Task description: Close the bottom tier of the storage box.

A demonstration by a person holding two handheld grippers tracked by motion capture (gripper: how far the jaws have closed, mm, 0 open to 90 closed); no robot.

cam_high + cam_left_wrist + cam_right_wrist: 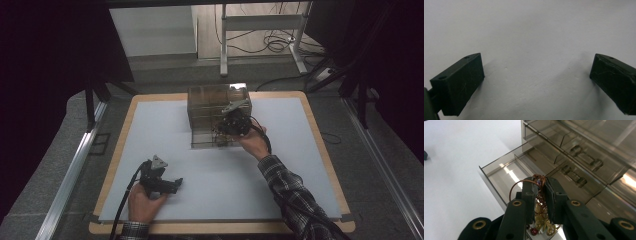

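The right gripper [540,187] is clenched on a tangle of copper-wire jewellery [539,202] with a gold filigree piece and a red bead dangling beneath — held right over the pulled-out bottom drawer [499,167] of the smoky clear drawer cabinet [212,102]. The left gripper [172,185] rests on the white mat [225,185] well away, jaws spread wide with nothing between them. To my eye the job is to drop the jewellery into that drawer. I'd keep the pinch firm, lower it into a compartment (clear of the divider), and only then let go — a wire loop [515,187] could snag a jaw.
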